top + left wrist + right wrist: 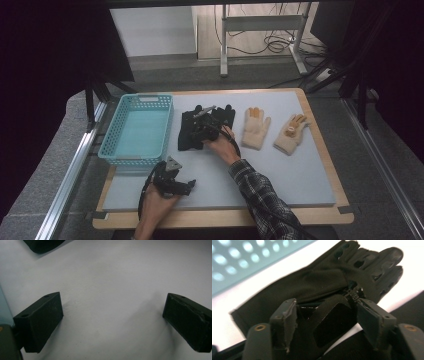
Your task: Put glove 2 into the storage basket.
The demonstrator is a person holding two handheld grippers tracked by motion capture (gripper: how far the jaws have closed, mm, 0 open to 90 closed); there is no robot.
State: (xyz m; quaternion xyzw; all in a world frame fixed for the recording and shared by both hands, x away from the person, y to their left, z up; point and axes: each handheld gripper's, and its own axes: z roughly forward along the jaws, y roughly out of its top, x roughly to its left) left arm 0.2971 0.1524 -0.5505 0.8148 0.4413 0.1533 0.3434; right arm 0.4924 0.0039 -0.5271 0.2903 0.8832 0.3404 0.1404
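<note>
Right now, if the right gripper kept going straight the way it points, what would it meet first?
Most likely the black glove: the right gripper has its jaws apart just above its cuff strap, and the glove lies directly ahead. Beyond it stands the teal basket; depth is unclear.

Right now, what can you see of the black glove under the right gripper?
The black glove looks like soft dark fabric, lying flat on the grey mat right of the teal basket, fingers pointing away from the person. A strap or tab with an opening sits at its wrist end. The right gripper is over that end, its jaws either side of the tab; whether they pinch it is unclear.
</note>
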